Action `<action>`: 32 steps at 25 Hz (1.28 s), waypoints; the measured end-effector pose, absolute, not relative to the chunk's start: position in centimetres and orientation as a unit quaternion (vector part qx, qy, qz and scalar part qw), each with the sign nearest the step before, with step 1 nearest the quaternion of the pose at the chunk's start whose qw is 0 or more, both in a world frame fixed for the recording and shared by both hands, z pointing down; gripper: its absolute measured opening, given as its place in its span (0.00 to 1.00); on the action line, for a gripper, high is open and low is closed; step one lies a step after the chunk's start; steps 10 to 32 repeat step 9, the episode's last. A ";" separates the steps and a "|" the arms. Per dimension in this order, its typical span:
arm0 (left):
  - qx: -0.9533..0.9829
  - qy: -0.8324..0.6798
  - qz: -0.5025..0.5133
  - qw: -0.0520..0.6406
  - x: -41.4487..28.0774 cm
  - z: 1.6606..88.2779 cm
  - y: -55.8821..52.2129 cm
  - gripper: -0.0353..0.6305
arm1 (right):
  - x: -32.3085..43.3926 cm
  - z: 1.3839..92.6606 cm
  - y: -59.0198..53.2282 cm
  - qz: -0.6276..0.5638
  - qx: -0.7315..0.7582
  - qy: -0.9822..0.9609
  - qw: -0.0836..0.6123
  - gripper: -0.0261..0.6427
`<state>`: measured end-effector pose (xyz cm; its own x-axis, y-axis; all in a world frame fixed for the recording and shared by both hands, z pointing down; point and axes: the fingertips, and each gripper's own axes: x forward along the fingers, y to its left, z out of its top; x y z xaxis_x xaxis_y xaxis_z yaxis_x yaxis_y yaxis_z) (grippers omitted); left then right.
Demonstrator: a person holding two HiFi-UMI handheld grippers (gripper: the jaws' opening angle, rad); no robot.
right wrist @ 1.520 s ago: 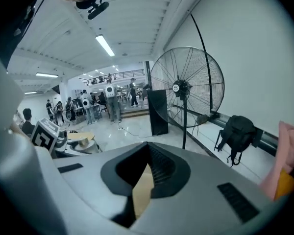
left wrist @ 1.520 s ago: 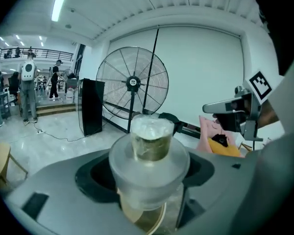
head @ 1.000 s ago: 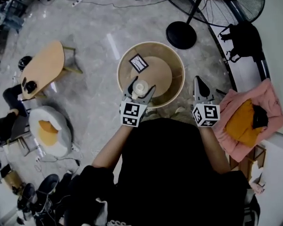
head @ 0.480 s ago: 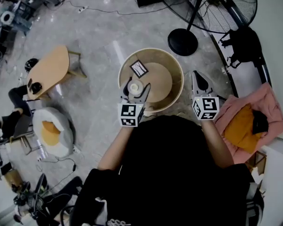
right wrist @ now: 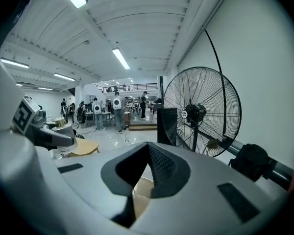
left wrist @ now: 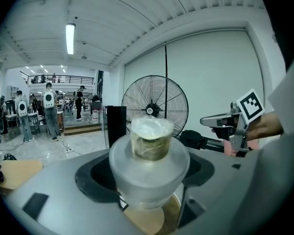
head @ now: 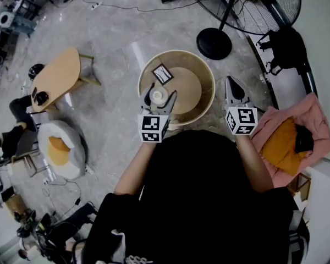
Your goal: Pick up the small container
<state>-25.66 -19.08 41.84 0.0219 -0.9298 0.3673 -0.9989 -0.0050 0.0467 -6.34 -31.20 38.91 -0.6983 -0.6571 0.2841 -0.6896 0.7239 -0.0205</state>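
The small container [head: 158, 97] is a whitish plastic cup with a pale lid. My left gripper [head: 159, 94] is shut on it and holds it over the near left part of the round wooden table [head: 208, 73]. In the left gripper view the container [left wrist: 150, 148] stands upright between the jaws, filling the gap, with the tabletop showing below it. My right gripper [head: 230, 82] hovers just off the table's right rim. In its own view its jaws [right wrist: 146, 150] are closed together with nothing between them.
A black-framed card [head: 163, 74] lies on the table beyond the container. A standing fan's round base [head: 211, 42] sits on the floor behind the table. Pink cloth [head: 311, 120] lies at the right. A low wooden side table [head: 58, 78] stands at the left.
The left gripper keeps its hold on the container and has drifted slightly farther over the table. The right gripper stays shut beside the rim.
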 end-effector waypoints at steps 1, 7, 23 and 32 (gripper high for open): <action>0.699 -0.689 0.117 0.149 -25.7 42.0 -18.9 0.59 | -6.4 39.0 -31.0 0.063 0.366 -0.919 0.130 0.07; 0.698 -0.689 0.119 0.152 -26.7 42.7 -18.3 0.59 | -7.3 39.4 -30.5 0.061 0.363 -0.920 0.136 0.07; 0.698 -0.689 0.119 0.153 -27.3 42.9 -18.3 0.59 | -7.8 39.5 -30.4 0.060 0.362 -0.920 0.137 0.07; 0.698 -0.689 0.119 0.153 -27.3 42.9 -18.3 0.59 | -7.8 39.5 -30.4 0.060 0.362 -0.920 0.137 0.07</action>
